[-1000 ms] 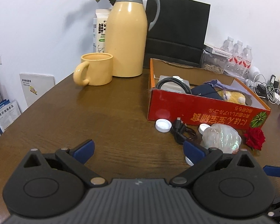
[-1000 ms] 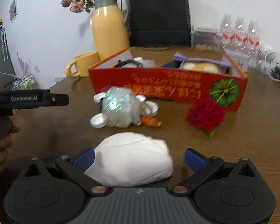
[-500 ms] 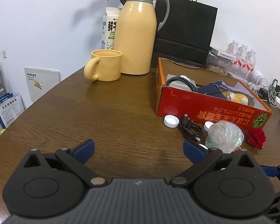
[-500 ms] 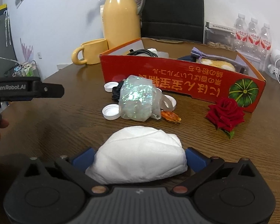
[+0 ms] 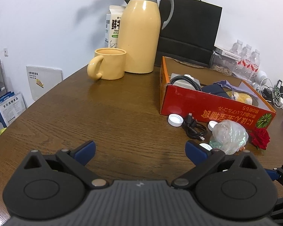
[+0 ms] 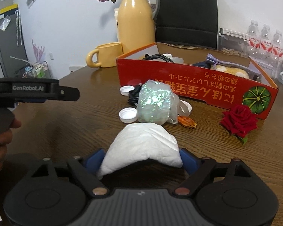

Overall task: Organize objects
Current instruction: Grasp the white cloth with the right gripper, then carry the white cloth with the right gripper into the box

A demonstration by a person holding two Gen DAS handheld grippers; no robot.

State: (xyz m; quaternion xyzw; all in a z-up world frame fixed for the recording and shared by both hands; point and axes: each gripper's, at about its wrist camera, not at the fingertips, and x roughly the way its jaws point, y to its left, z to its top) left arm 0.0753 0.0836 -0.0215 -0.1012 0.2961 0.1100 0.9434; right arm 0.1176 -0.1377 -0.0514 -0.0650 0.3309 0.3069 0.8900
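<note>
On the worktop before the red box, your right gripper has its jaws closing around the white pouch, touching both sides, while your left gripper holds its jaws wide apart, empty.

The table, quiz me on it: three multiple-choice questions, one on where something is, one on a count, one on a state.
1. Where is the rose?
A. In the box
B. On the table, beside the box
C. In the mug

2. How many white caps lie on the table?
A. One
B. Three
C. Six

3. The left gripper is:
A. Open, empty
B. Shut on the mug
C. Shut on the rose

Answers:
1. B: it lies on the wood by the box's corner.
2. B: three show around the shiny wrapper.
3. A: only bare table shows between its spread fingers.
</note>
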